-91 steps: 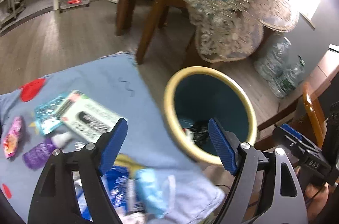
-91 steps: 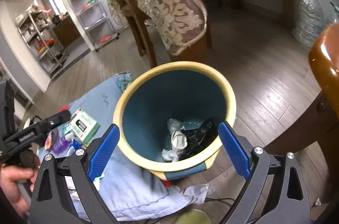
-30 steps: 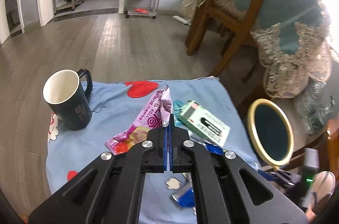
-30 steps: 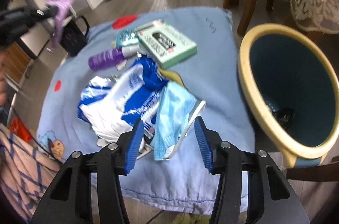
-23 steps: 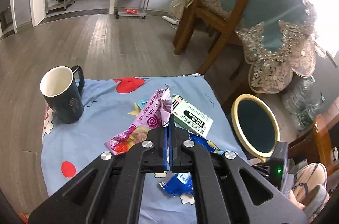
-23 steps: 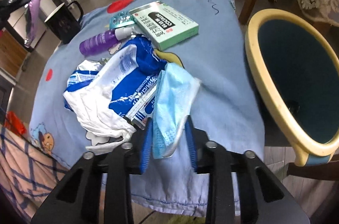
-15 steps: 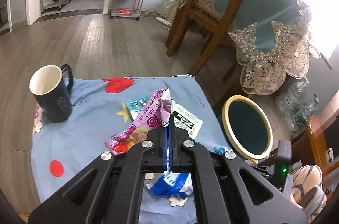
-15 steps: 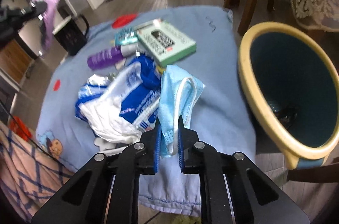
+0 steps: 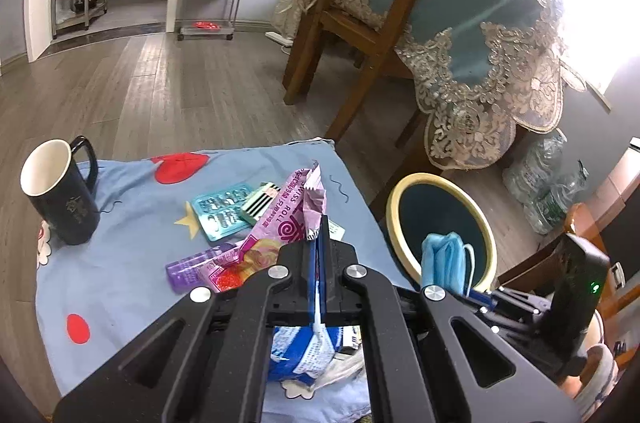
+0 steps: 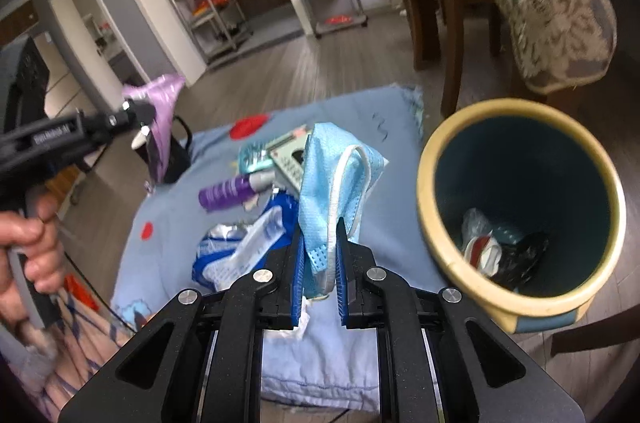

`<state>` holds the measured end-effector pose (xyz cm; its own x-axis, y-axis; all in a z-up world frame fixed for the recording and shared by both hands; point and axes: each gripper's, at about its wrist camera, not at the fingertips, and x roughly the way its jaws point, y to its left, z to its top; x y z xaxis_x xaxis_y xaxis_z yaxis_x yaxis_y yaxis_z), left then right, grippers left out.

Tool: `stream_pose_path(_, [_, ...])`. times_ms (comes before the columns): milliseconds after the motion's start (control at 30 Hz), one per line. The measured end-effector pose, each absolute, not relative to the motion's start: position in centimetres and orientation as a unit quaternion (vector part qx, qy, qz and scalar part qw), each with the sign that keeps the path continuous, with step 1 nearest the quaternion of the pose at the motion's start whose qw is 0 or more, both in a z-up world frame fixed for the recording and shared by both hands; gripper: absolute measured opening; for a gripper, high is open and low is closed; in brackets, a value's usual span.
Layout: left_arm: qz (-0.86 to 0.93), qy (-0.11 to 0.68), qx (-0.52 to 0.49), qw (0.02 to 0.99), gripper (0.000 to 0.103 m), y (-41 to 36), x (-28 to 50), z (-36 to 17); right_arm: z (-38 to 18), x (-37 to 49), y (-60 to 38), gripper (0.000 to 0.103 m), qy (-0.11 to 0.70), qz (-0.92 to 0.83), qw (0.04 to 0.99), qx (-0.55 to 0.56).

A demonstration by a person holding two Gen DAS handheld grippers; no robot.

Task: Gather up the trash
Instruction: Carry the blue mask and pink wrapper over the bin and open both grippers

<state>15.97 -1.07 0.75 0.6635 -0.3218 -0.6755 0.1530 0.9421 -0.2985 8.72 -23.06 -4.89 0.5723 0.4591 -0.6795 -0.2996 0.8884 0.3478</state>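
Note:
My left gripper (image 9: 319, 247) is shut on a pink and purple snack wrapper (image 9: 280, 219), held in the air above the blue cloth (image 9: 128, 223). The same wrapper (image 10: 160, 127) hangs from that gripper at the left of the right wrist view. My right gripper (image 10: 318, 255) is shut on a light blue face mask (image 10: 332, 175), lifted off the cloth beside the yellow-rimmed bin (image 10: 520, 199). The mask (image 9: 444, 259) also shows in front of the bin (image 9: 440, 219) in the left wrist view. A crumpled blue and white bag (image 10: 248, 243) lies on the cloth below.
A dark mug (image 9: 60, 199), a purple tube (image 10: 232, 193), a teal blister pack (image 9: 224, 209) and a green box (image 10: 290, 157) lie on the cloth. Behind stand a wooden chair (image 9: 360, 23) and a lace-draped table (image 9: 480, 63). The bin holds crumpled trash (image 10: 496, 247).
My right gripper shut on the face mask and lifted it off the cloth toward the bin. My left gripper drifted sideways, still holding the wrapper.

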Motion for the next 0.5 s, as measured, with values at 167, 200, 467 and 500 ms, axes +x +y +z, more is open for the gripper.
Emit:
stream_pose_path(167, [-0.148, 0.391, -0.103, 0.903, 0.000, -3.0, 16.3, 0.8, -3.9, 8.9, -25.2, 0.015, 0.391, 0.193, 0.892, 0.116])
stream_pose_path(200, [-0.151, 0.392, -0.102, 0.902, 0.000, -3.3, 16.4, 0.8, -3.7, 8.9, -25.8, 0.015, 0.388, 0.188, 0.894, 0.121])
stream_pose_path(467, [-0.190, 0.395, -0.086, 0.895, 0.000, -7.8, 17.0, 1.0, -3.0, 9.5, -30.4, 0.015, 0.373, 0.116, 0.911, 0.132])
stream_pose_path(500, [-0.195, 0.395, -0.085, 0.894, 0.000, -8.3, 17.0, 1.0, -3.2, 9.7, -31.0, 0.015, 0.375, 0.108, 0.911, 0.136])
